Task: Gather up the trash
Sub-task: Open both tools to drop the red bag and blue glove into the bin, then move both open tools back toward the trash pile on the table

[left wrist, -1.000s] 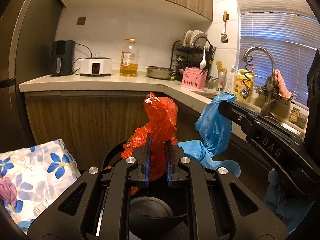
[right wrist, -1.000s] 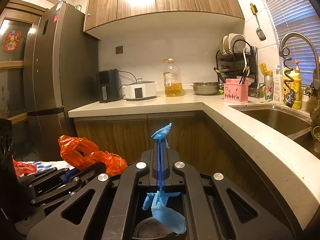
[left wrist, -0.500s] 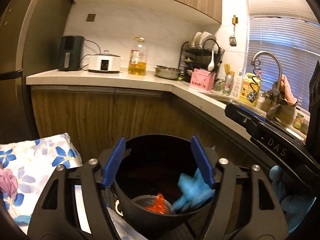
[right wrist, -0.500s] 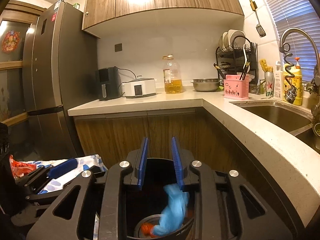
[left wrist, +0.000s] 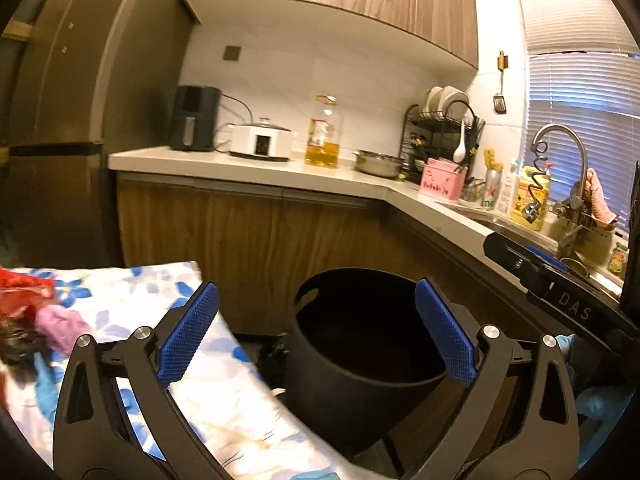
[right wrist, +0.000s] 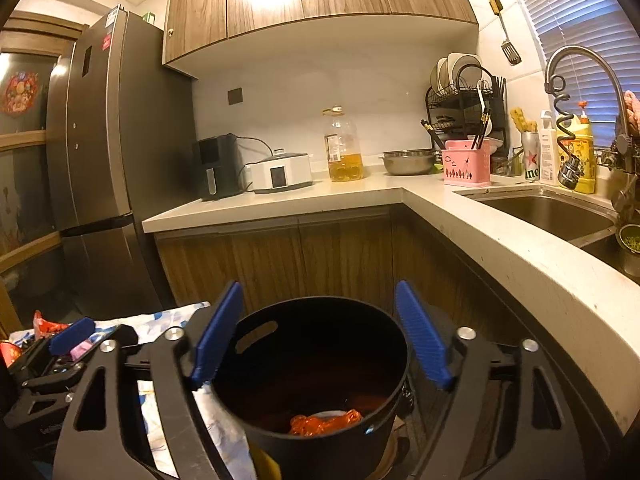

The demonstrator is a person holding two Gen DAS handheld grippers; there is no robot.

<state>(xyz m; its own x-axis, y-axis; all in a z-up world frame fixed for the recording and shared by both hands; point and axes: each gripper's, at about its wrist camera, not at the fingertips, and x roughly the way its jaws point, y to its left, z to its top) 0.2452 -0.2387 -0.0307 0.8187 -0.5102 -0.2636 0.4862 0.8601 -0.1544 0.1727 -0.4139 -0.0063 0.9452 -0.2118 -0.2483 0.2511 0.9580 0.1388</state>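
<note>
Letting go is done: both your grippers are now spread wide and empty, where a second ago the left gripper (left wrist: 316,334) pinched a crumpled orange plastic bag and the right gripper (right wrist: 320,334) a blue one. Both pieces have dropped into the round black plastic bin (right wrist: 316,364) below. The crumpled orange plastic bag (right wrist: 326,424) lies at the bin's bottom (blue one not visible now). That pair counts as collected. More trash waits: red wrapper (left wrist: 24,292) and pink wad (left wrist: 60,326) on the blue-flowered cloth (left wrist: 240,400), beside the bin.
</note>
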